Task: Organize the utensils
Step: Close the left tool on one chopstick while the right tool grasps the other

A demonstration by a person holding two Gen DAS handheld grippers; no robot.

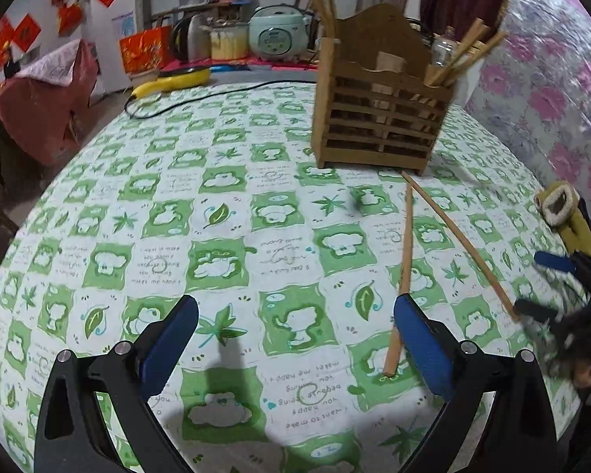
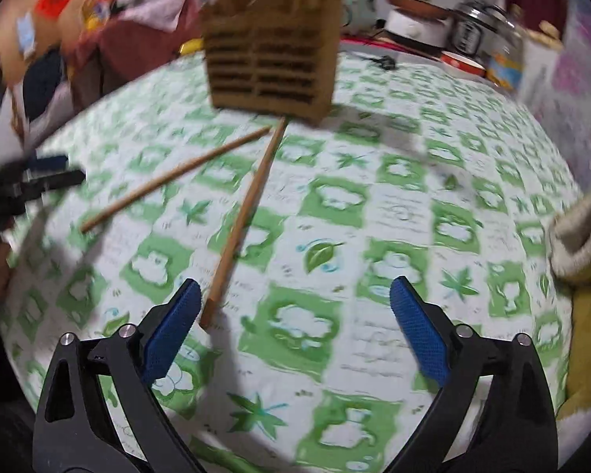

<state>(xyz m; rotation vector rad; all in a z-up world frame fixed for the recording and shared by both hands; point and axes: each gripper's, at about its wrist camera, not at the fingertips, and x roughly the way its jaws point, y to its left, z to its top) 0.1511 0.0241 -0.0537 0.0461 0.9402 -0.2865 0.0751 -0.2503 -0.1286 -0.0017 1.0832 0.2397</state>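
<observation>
Two wooden chopsticks lie loose on the green-and-white tablecloth in front of a slatted wooden utensil holder (image 1: 378,118) (image 2: 272,67) that has several chopsticks standing in its right compartment. One chopstick (image 1: 402,272) (image 2: 244,216) runs toward me; the other chopstick (image 1: 459,242) (image 2: 173,179) angles away. My left gripper (image 1: 295,339) is open, its right pad beside the near end of the first chopstick. My right gripper (image 2: 293,323) is open, with that chopstick's end next to its left pad. The right gripper (image 1: 547,287) shows blurred at the left view's right edge.
A yellow fleece-lined slipper (image 1: 567,213) (image 2: 579,244) lies at the table's right edge. At the back stand a rice cooker (image 1: 277,33), pots and a yellow tool with a black cord (image 1: 173,81). A floral cover (image 1: 551,79) rises on the right.
</observation>
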